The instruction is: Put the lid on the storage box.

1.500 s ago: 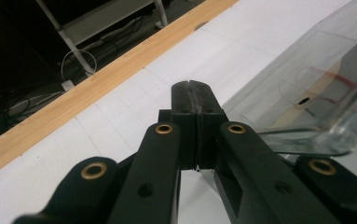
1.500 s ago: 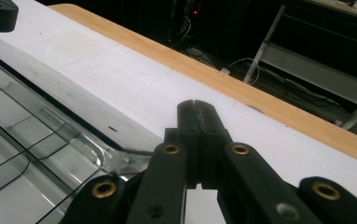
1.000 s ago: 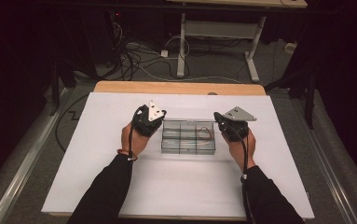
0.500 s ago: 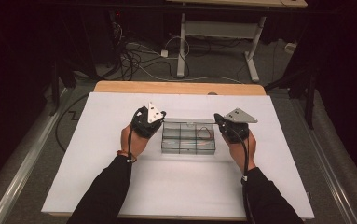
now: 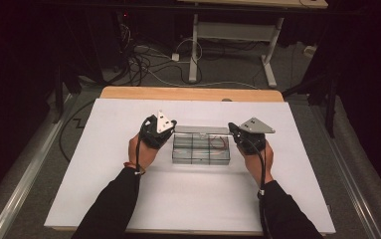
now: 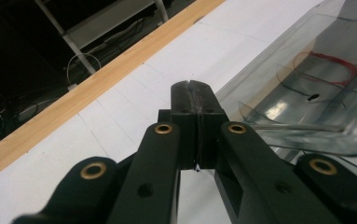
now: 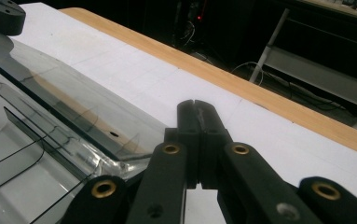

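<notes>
Flanking clear box [image 5: 201, 148] | left claw [image 6: 195, 88] clenched – right claw [image 7: 197, 108] clenched – red wire [image 6: 334, 63] inside

Your left gripper [image 6: 195, 91] and right gripper [image 7: 198, 109] are matt black plastic, their jaws pressed flat together, with small brass-coloured rings set into the arms. On top of each you carry a smooth grey plate [image 5: 164, 121] with a dull sheen. Between them the box [image 5: 200, 148] is clear, glossy plastic, its thin dividers and walls catching reflections; a red wire [image 6: 332, 65] shows through it. The table [image 5: 188, 209] under you has a white, matt, paper-like cover, with a smooth light wood edge [image 5: 190, 93] along the far side.
</notes>
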`<state>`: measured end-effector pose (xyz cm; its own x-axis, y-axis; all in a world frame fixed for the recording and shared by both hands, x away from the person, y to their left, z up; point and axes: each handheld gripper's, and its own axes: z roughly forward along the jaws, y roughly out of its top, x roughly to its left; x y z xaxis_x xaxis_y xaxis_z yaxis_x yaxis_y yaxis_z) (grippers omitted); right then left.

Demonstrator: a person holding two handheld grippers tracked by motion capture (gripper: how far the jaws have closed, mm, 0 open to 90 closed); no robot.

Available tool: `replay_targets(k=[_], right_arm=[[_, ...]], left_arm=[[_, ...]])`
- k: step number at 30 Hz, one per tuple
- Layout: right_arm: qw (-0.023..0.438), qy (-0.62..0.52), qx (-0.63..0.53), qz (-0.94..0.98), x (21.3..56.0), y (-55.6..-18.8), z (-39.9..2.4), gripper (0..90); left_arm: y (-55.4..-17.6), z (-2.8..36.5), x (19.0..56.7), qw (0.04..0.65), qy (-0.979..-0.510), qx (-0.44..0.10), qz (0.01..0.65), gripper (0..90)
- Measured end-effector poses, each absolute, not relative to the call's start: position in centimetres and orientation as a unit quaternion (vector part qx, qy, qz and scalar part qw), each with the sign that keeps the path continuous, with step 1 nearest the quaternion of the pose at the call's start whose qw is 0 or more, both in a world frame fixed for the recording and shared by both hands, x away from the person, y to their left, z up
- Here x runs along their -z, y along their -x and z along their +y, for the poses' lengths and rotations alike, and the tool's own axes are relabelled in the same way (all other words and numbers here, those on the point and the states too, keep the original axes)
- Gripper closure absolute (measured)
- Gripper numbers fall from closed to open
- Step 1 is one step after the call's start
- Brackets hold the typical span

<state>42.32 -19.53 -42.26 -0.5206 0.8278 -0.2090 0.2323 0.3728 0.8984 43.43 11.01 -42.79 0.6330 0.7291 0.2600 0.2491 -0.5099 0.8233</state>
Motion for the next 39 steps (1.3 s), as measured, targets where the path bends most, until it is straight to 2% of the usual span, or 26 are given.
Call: replay_targets(k=[18, 39], right_arm=[[0.330, -0.342, -0.437, 0.764, 42.9, -41.8, -19.3, 90.0], [0.300, -0.301, -0.444, 0.789, 44.0, -38.8, -19.2, 90.0]], left_arm=[[-42.7, 10.2, 42.9, 0.394, -0.821, -0.304, 0.279, 87.0], [-39.8, 10.4, 44.0, 0.412, -0.829, -0.287, 0.247, 87.0]])
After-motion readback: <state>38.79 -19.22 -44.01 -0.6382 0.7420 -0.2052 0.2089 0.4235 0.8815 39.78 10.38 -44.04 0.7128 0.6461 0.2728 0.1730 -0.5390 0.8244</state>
